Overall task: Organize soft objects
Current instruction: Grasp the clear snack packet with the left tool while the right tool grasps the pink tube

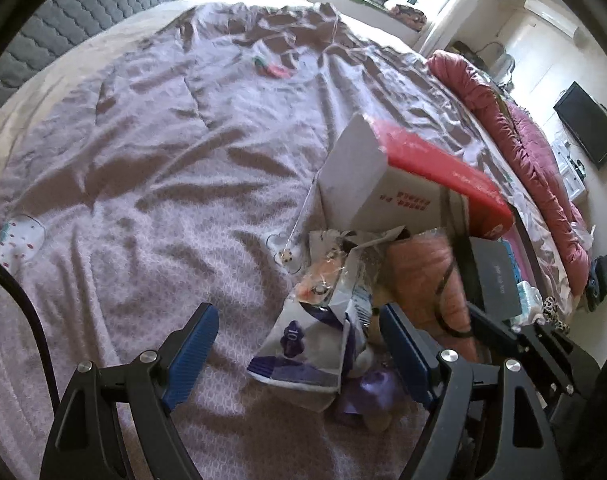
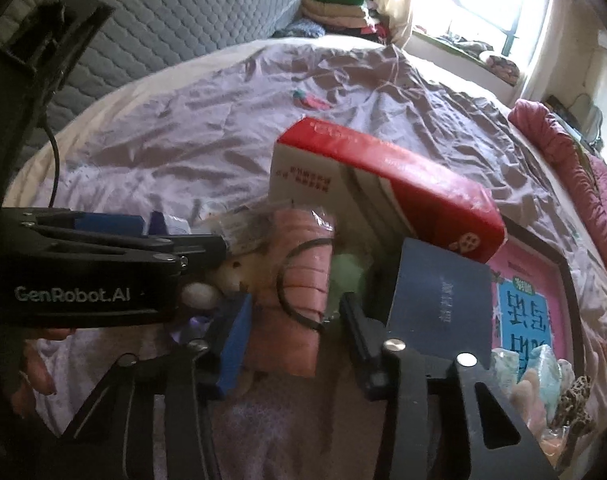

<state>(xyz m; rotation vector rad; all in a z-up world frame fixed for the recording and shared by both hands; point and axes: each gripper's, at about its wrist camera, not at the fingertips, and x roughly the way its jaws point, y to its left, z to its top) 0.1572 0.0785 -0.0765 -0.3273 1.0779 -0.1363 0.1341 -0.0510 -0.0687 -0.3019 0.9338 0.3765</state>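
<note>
Okay, looking down at a bed (image 1: pixel 143 200) with a crumpled mauve sheet and a pile of stuff near one edge. Got the right tongs (image 2: pixel 293 336) clenched on a pink rolled bundle (image 2: pixel 299 264) in clear wrap - blue pad pressed to one side, black finger against the other, thin black hair tie (image 2: pixel 280 284) looped round the roll. Sits at the front of the pile, down on the sheet and leaning against a red-and-white box (image 2: pixel 383 184) tilted over the rest. Just right of the bundle, seeing a dark blue case (image 2: pixel 439 300) propped over a pink book (image 2: pixel 523 300).

Got the left tongs (image 1: pixel 299 344) released and spread wide, pointing down over a torn white-and-purple packet (image 1: pixel 303 352) - left pad well clear of it, can't tell about the right one. Also spotting something soft and purple (image 1: pixel 367 392) tucked under the packet, plus a cream plush toy (image 2: pixel 231 276) squeezed in just beside the bundle. From the right wrist view, can see those left tongs coming in from the side, with a hand (image 2: pixel 35 360) wrapped round the handle.

Elsewhere: small red-and-green item (image 1: pixel 273 68) alone well up the sheet, pink quilt (image 1: pixel 523 140) bunched along the far edge, grey quilted headboard (image 2: pixel 183 12) behind.
</note>
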